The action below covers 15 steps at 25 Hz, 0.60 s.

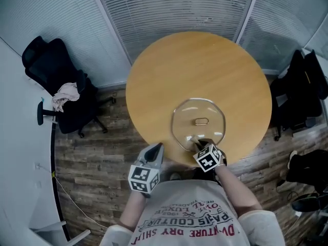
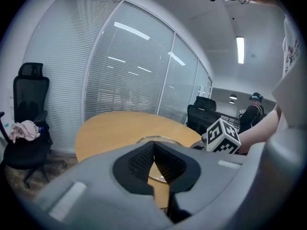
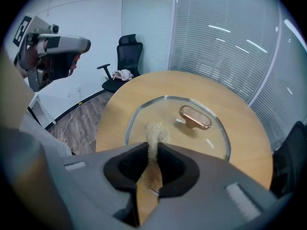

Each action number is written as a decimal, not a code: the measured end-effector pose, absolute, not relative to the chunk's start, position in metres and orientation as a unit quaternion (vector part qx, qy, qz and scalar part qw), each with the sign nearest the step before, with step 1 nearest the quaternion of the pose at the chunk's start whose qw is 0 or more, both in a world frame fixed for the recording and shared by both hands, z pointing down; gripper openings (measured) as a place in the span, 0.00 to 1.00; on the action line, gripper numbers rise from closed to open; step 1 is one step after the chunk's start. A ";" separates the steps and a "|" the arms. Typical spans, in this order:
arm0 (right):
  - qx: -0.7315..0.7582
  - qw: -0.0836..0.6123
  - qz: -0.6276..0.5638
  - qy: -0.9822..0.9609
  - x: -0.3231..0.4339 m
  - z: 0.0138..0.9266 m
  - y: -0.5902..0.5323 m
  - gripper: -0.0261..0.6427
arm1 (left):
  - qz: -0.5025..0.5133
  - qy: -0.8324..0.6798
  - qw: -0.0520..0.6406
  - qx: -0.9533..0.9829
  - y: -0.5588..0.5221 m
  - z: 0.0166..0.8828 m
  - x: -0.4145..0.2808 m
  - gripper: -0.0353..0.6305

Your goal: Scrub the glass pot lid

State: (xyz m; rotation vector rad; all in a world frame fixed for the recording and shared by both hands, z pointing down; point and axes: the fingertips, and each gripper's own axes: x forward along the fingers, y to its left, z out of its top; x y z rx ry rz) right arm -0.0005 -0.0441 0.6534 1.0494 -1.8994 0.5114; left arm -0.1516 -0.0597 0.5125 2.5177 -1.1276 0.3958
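The glass pot lid lies at the worktop's near edge. The right tool clenches a fibrous scrubber at the lid's near rim. Best to press flat and circle outward. The left tool, closed on nothing, could steady the lid.

Grey left tongs and right tongs carry marker cubes; grey T-shirt, red print.

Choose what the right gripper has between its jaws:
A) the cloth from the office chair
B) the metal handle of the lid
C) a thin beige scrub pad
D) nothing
C: in the right gripper view, the right gripper is closed on a thin beige scrub pad, whose end sticks out over the glass pot lid; the lid's handle lies free beyond it.
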 end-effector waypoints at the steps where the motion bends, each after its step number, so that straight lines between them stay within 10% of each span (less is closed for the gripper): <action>1: 0.438 0.428 0.202 -0.764 0.006 0.645 -0.048 0.13 | 0.142 -0.399 0.176 0.889 -0.062 0.513 -0.150 0.06; 15: 0.582 0.217 0.130 -0.773 0.092 0.524 -0.081 0.12 | 0.135 -0.391 0.154 0.897 -0.090 0.492 -0.097 0.06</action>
